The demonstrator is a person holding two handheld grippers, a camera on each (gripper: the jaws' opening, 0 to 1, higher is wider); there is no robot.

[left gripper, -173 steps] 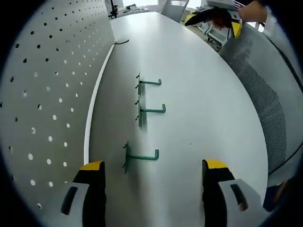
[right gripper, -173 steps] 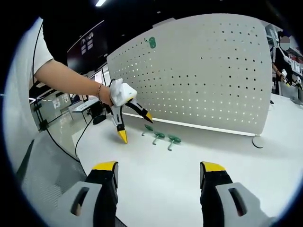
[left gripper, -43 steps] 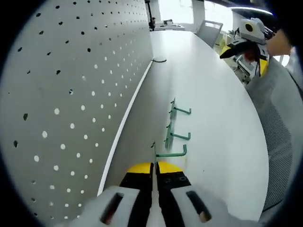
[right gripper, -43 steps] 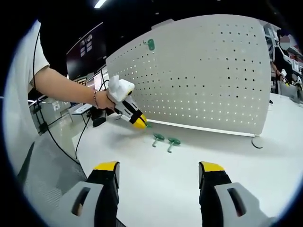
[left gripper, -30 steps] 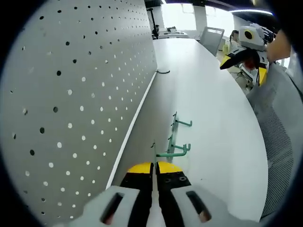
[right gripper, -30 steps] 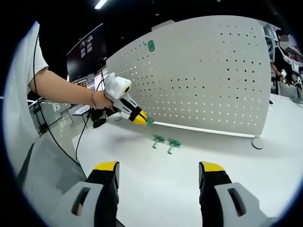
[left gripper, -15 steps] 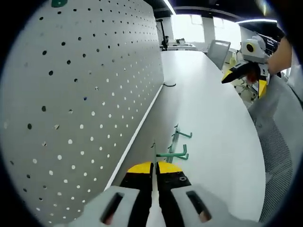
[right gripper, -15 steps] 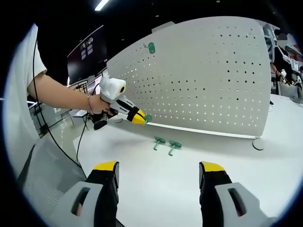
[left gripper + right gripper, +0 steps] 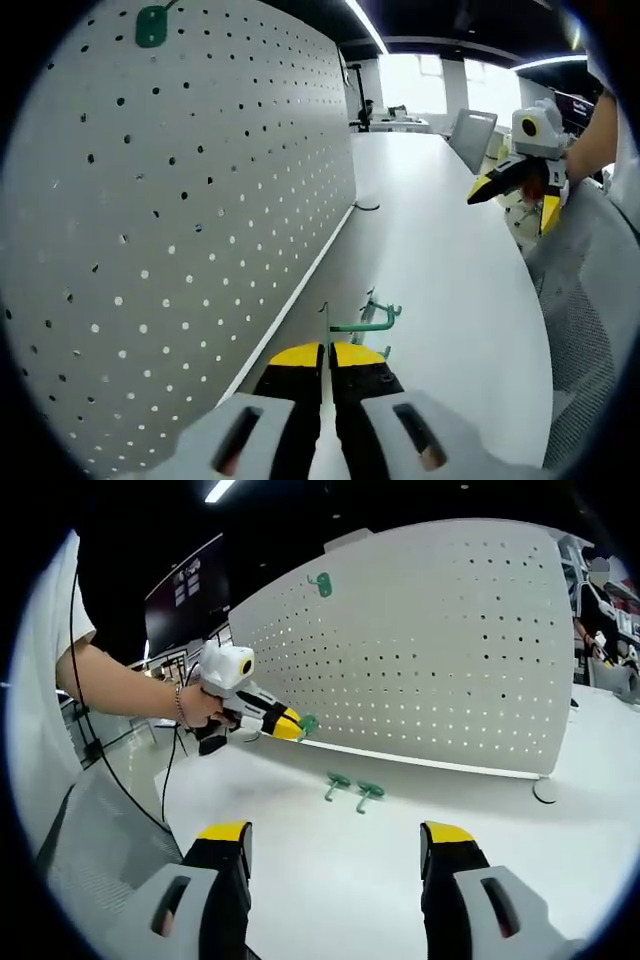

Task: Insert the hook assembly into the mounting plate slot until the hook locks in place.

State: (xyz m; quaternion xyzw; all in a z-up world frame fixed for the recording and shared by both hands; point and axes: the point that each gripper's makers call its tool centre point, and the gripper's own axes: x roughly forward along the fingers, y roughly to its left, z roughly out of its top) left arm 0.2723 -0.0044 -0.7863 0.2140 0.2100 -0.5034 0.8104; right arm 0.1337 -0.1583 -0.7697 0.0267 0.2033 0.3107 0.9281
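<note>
white table (image 9: 330, 860) carries a perforated mounting plate (image 9: 430, 640). left gripper (image 9: 327, 352) is clamped on a green hook (image 9: 352, 325), lifted near the plate. right gripper (image 9: 335, 840) has jaws apart. two hooks (image 9: 352, 788) lie on the table.

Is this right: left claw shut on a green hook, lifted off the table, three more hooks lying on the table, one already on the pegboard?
Wrong count: two hooks lie on the table, as the right gripper view shows. The left claw is shut on a green hook off the table, and one hook is on the pegboard.
</note>
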